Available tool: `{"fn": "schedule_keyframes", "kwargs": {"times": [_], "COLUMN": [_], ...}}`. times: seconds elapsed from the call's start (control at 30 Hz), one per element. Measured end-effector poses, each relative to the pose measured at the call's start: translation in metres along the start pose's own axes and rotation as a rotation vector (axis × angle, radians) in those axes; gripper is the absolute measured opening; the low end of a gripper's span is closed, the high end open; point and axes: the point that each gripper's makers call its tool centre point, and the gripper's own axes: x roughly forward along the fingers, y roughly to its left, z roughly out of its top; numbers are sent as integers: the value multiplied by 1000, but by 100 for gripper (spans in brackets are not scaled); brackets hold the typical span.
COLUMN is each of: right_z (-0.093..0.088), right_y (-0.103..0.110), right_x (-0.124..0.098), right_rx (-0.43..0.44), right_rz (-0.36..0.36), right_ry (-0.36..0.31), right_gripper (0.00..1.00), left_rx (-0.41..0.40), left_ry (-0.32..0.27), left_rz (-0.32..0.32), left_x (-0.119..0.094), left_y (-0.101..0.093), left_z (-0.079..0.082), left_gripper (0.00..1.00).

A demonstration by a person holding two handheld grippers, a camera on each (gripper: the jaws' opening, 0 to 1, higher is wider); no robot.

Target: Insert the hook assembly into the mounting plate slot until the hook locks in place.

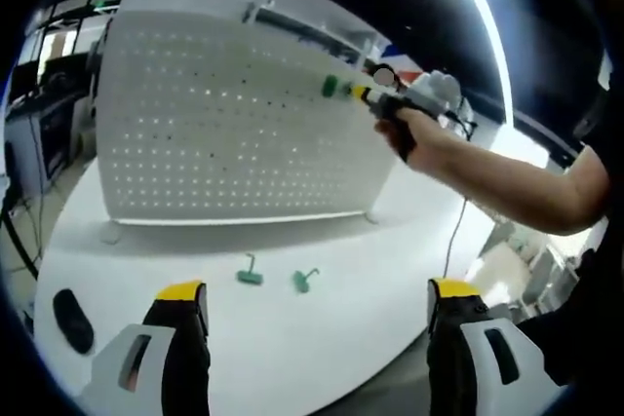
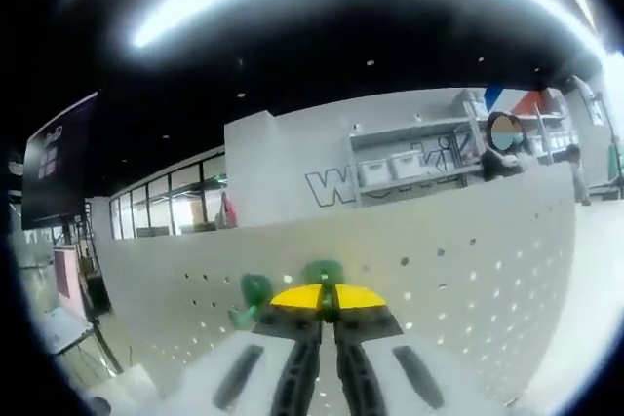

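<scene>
A white pegboard [image 1: 234,114] stands upright on the round white table [image 1: 322,358]. Two green hooks [image 1: 250,273] [image 1: 304,281] lie loose on the table in front of it. My left gripper [image 1: 318,291] is open above the table's near edge, holding nothing. My right gripper [image 1: 366,93], held in a hand, is pressed to the upper right of the board with a green hook [image 1: 331,87] at its tips. In the right gripper view, my right gripper [image 2: 327,297] is shut on that green hook [image 2: 322,273] against the pegboard [image 2: 468,270]. A second green piece [image 2: 255,291] sits just left of the tips.
A black oval object [image 1: 73,321] lies on the table's left edge. A thin cable [image 1: 452,231] hangs down at the right, below the person's forearm [image 1: 507,182]. Desks and shelving stand behind the board.
</scene>
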Motion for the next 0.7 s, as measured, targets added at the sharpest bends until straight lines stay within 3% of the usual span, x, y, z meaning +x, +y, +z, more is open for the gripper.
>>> {"fn": "schedule_keyframes", "kwargs": {"times": [0.6, 0.7], "right_z": [-1, -1], "right_y": [0, -1], "right_x": [-3, -6], "right_rx": [14, 55], "right_rz": [-35, -32], "right_ry": [-34, -54], "right_gripper": [1, 1], "left_rx": [13, 9], "left_ry": [4, -3], "left_rz": [-12, -2], "left_x": [0, -3], "left_y": [-2, 2], "left_z": [2, 2], "left_gripper": [93, 93]}}
